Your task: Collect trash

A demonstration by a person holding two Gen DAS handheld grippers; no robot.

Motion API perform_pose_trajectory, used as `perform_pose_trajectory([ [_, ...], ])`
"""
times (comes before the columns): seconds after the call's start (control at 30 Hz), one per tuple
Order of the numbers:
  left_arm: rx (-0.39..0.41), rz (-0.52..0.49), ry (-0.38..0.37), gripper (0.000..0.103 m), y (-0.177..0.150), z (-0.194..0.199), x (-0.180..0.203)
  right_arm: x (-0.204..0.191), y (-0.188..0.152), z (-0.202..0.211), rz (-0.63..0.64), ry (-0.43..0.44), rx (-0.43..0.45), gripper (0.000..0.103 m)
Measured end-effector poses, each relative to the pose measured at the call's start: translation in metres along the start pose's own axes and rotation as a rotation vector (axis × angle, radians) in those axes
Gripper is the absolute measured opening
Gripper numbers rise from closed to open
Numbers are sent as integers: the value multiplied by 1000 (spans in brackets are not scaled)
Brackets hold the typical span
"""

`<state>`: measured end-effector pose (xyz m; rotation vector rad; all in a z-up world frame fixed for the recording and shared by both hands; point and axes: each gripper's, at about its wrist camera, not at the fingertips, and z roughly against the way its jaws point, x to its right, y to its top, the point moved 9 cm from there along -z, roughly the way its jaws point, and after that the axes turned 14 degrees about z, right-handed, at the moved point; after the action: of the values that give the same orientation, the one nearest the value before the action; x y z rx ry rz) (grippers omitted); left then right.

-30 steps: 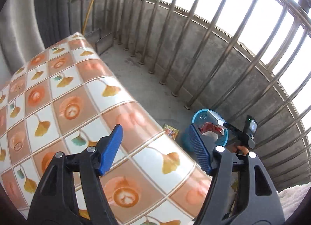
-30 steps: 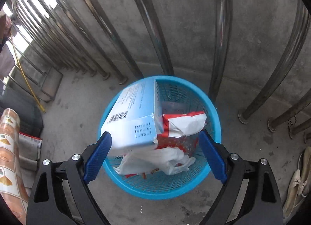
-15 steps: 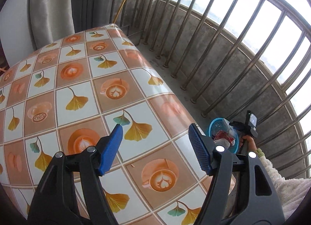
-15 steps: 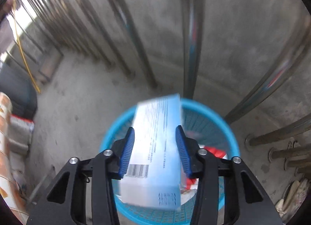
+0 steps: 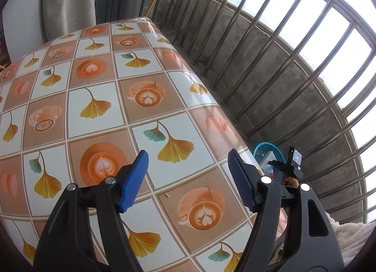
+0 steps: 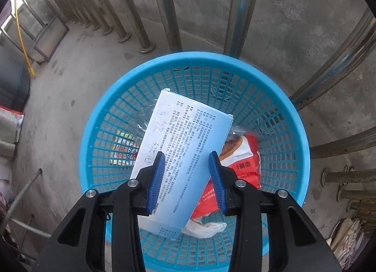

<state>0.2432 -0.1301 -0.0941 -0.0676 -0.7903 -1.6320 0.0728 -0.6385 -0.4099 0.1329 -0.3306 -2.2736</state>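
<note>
A pale blue carton [image 6: 185, 147] lies tilted inside the blue mesh basket [image 6: 293, 112] on the floor, over a red snack wrapper [image 6: 242, 161] and white crumpled plastic [image 6: 204, 226]. My right gripper [image 6: 186, 168] hangs over the basket with its jaws partly open on either side of the carton, not pressing it. My left gripper [image 5: 188, 173] is open and empty above the patterned tablecloth [image 5: 94, 98]. The basket also shows in the left wrist view [image 5: 265, 149], below the table's right edge, with the right gripper [image 5: 279, 168] over it.
Steel railing bars [image 6: 162, 6] and a concrete parapet stand right behind the basket. A small crumb [image 5: 167, 195] lies on the tablecloth near my left gripper. Shoes [image 6: 347, 234] lie at the far right. A yellow pole [image 6: 22, 37] leans at the left.
My right gripper took hold of the carton that stuck out of the basket, then opened; the carton now lies deeper in the basket. My left gripper swung back over the table.
</note>
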Motion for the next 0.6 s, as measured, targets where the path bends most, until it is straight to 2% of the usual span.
perform_pose_trajectory([
  [0.07, 3, -9, -13, 66, -1, 3, 3, 0, -6, 2, 9, 14, -29, 37],
  [0.17, 6, -11, -21, 66, -3, 6, 2, 8, -14, 15, -3, 9, -9, 38],
  [0.3, 18, -10, -16, 66, -1, 10, -4, 13, -15, 49, -55, 59, 84, 42],
  [0.37, 23, -9, -10, 66, 0, 12, -8, 7, -9, 68, -55, 83, 140, 48],
  [0.43, 35, -4, -1, 66, 3, 14, -12, -14, -1, 89, -29, 137, 204, 50],
  [0.5, 50, 5, 4, 66, 8, 19, -16, -46, 11, 99, 34, 202, 230, 58],
  [0.6, 86, 20, 13, 70, 16, 27, -22, -120, 26, 79, 208, 259, 175, 67],
])
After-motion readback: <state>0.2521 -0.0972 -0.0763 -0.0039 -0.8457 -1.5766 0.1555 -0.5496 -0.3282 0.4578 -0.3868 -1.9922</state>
